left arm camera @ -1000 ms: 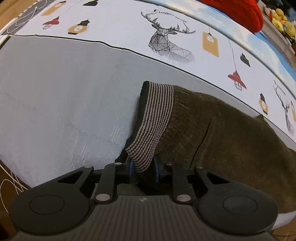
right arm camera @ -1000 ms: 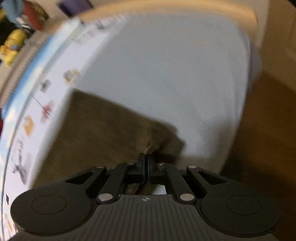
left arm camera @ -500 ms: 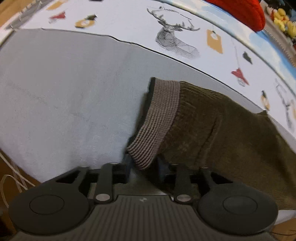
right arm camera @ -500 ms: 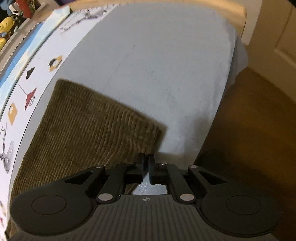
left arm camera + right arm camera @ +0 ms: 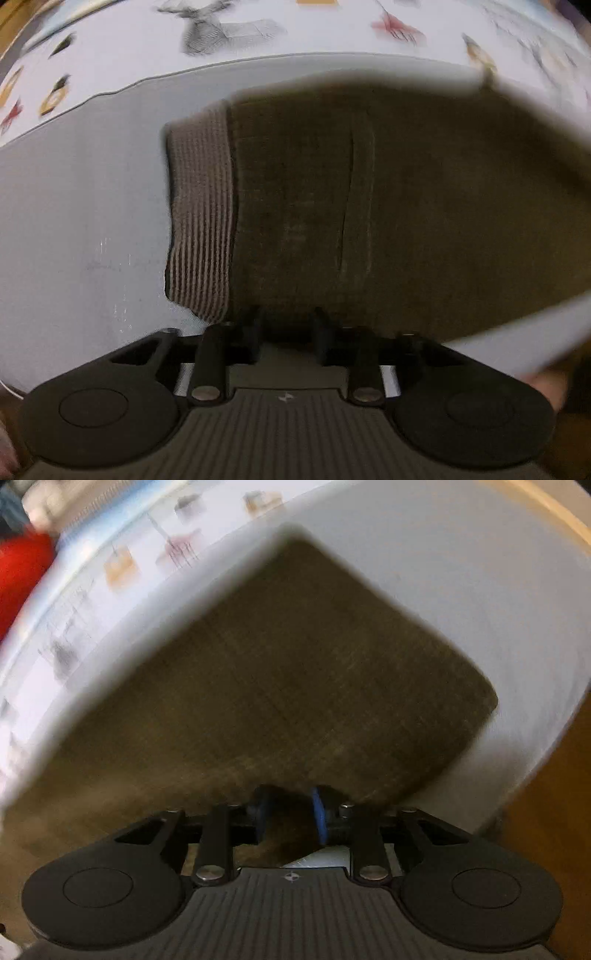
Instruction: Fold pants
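Olive-brown corduroy pants [image 5: 369,203] lie flat on the grey sheet, their ribbed striped waistband [image 5: 201,221] at the left. My left gripper [image 5: 288,325] points down at the pants' near edge. Its jaws stand apart and are closing, with no cloth pinched between them. In the right wrist view the leg end of the pants [image 5: 277,683] lies flat, its corner toward the right. My right gripper [image 5: 290,812] is at the near edge. Its blue-padded jaws are opening, and a fold of the brown cloth still sits between them.
The grey sheet [image 5: 74,221] covers the bed; a white cover printed with deer and lamps [image 5: 258,37] lies beyond the pants. A red item [image 5: 18,576] sits at the far left. The bed's edge and brown floor [image 5: 546,794] are to the right.
The left jaws let go of the waistband corner, which now lies flat. The right jaws went from shut on the cloth to parted. Both views rolled and shifted along the pants.
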`<control>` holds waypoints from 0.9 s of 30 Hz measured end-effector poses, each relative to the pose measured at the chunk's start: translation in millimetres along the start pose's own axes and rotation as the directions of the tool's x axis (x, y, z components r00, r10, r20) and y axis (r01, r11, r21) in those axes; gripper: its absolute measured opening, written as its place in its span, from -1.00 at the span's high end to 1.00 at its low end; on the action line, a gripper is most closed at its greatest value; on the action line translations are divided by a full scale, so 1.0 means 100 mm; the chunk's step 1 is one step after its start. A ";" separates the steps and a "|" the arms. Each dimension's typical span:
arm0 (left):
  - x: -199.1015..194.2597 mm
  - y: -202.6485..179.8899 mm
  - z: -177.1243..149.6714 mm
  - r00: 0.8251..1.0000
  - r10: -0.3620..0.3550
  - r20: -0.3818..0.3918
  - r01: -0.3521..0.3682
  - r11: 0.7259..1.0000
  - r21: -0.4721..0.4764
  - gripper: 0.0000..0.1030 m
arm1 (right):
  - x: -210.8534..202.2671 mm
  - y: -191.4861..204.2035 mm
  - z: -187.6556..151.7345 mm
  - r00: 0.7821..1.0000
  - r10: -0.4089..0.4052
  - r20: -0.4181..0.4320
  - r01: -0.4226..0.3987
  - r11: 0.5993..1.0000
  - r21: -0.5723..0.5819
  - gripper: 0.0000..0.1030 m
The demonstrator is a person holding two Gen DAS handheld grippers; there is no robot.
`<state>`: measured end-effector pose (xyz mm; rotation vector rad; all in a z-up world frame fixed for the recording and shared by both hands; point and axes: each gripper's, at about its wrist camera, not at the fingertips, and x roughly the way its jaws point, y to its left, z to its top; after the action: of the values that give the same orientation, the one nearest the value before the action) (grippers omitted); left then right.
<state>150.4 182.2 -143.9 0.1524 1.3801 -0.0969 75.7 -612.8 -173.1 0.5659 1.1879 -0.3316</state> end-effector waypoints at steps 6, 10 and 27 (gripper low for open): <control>-0.50 0.22 0.13 0.949 -0.070 0.308 0.117 0.984 -0.135 0.36 | -0.28 0.34 0.12 0.986 0.052 0.161 -0.041 0.997 -0.067 0.51; -0.45 0.27 0.23 0.947 0.008 0.321 0.051 0.983 -0.176 0.36 | -0.46 0.80 0.16 0.948 0.193 0.254 -0.152 0.973 -0.172 0.95; 0.01 0.42 0.08 0.976 0.061 0.207 -0.045 0.996 -0.080 0.34 | -0.39 3.42 -0.13 0.874 0.473 0.113 -0.322 0.737 -0.594 1.00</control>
<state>165.5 222.8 -141.5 0.1132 1.1665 -0.0157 232.2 -327.6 -58.6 0.2345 0.8178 0.3156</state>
